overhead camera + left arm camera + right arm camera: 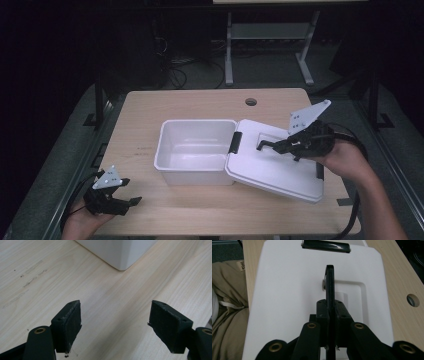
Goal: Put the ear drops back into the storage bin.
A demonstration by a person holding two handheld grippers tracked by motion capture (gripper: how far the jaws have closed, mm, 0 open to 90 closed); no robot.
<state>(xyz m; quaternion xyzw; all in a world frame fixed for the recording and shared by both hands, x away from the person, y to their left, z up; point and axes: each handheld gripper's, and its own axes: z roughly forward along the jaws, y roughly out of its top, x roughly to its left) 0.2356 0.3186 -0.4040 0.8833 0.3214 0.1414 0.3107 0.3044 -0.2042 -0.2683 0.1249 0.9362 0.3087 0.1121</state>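
A: High view. Right gripper (270, 145) is clamped on the black handle (265, 145) of the white lid (280, 172). Lid sits tilted under and around that claw, its left edge leaning on the right rim of the open white box (196, 150).

B: Left side?

A: Left gripper (131, 192) is near the table's (200, 102) front-left corner, jaws spread, nothing between them. Box is up and to the right of it, well apart. Black latch (235, 142) sits on the lid edge where lid meets box, just left of the right claw's tips.

B: Left gripper view?

A: Both pads (71, 322) wide apart over bare wood (112, 315). A white box corner (120, 252) lies ahead of the claw, slightly right of centre, not touching.

B: Right gripper view?

A: Jaws pressed together on the thin black handle (330, 290), which runs edge-on straight ahead from the fingertips. Handle stands up out of the lid's recessed panel (354, 300). Lid surface (287, 290) spreads on both sides below the claw; latch (325, 245) at the far edge, dead ahead. Table hole (413, 300) off to the right, beige cloth (227, 315) to the left past the table edge.
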